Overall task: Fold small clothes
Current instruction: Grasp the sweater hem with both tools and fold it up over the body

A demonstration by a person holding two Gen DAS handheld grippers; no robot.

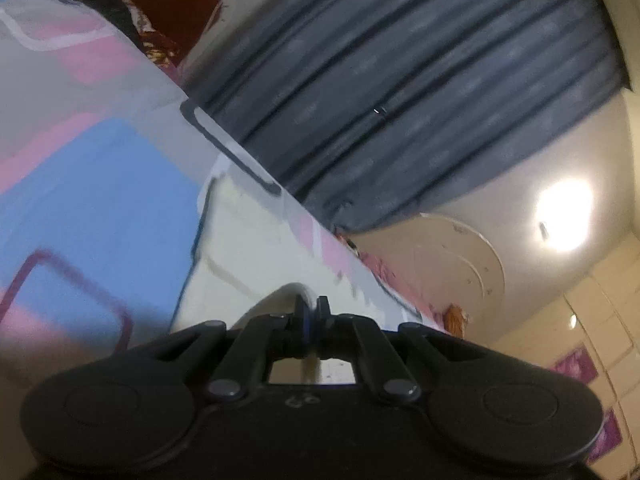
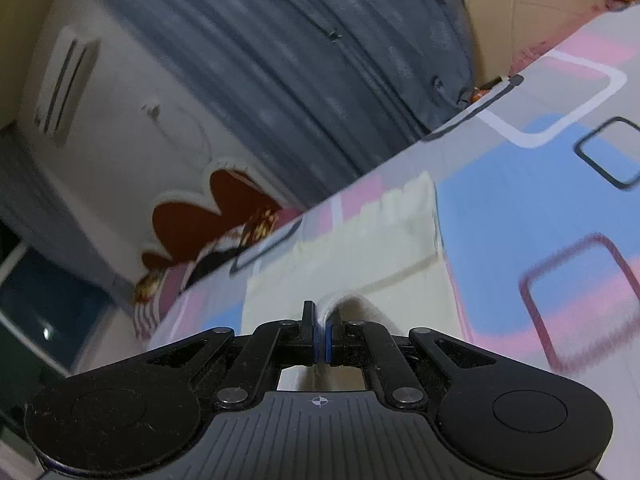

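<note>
I have both tongs pinched on the same cream garment point(image 2: 360, 248), which lies on the bed's patterned sheet point(image 2: 520, 184) with its near edge lifted off the sheet. The right tongs point(image 2: 322, 332) are clenched on a raised fold of that edge; I can see the cloth arching up and passing between the blue pads. The left tongs point(image 1: 311, 320) look clamped too, with pale cloth bunched just ahead of the tips, though motion blur keeps me from seeing how much fabric is caught.

My main worry is that shallow left bite. If only a sliver of hem is held, any pull away from the garment's far edge could let it slip out, and the fold would collapse on one side.

Second, the two grips could drift apart unevenly. That would stretch the near edge taut or skew it, so the crease lands crooked against the ribbed far edge point(image 2: 400, 196).

Third, the sheet sits directly under the garment. I cannot tell whether either pinch has caught it; if so, lifting would drag the bedding along and rumple the garment's flat part.
</note>
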